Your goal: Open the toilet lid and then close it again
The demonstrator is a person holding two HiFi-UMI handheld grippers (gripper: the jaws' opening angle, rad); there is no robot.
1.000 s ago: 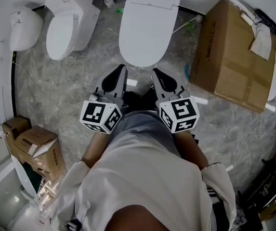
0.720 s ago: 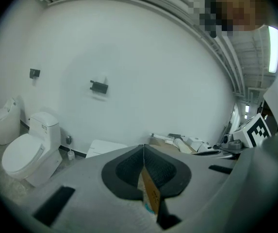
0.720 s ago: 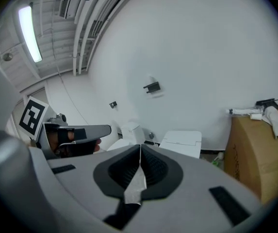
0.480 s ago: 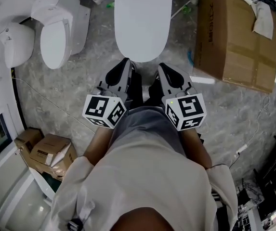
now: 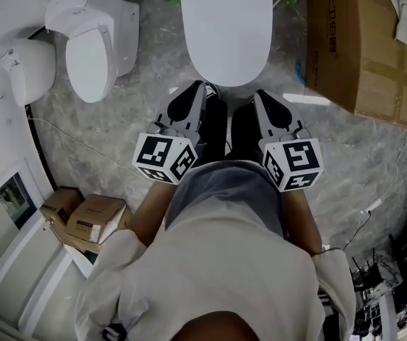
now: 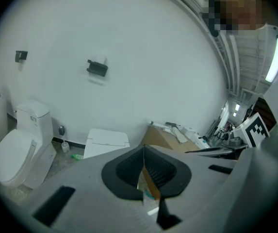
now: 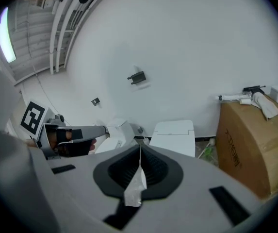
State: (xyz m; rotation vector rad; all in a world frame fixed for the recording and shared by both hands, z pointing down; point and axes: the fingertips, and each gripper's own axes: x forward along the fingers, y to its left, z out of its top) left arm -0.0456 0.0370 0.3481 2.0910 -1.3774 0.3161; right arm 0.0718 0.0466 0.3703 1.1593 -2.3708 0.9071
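My left gripper (image 5: 196,91): jaws pressed together, nothing between | my right gripper (image 5: 262,98): jaws together too, empty | toilet lid (image 5: 226,27): down flat, just ahead of both my tips, apart from them | cardboard box (image 5: 363,48): right of the toilet

The head view looks steeply down from above the person onto the floor (image 5: 118,133) and the nearby toilet (image 5: 226,27). Each gripper view sits low behind its own jaws, facing the white wall (image 6: 129,42). All three views share the toilet and the cardboard box (image 5: 363,48).
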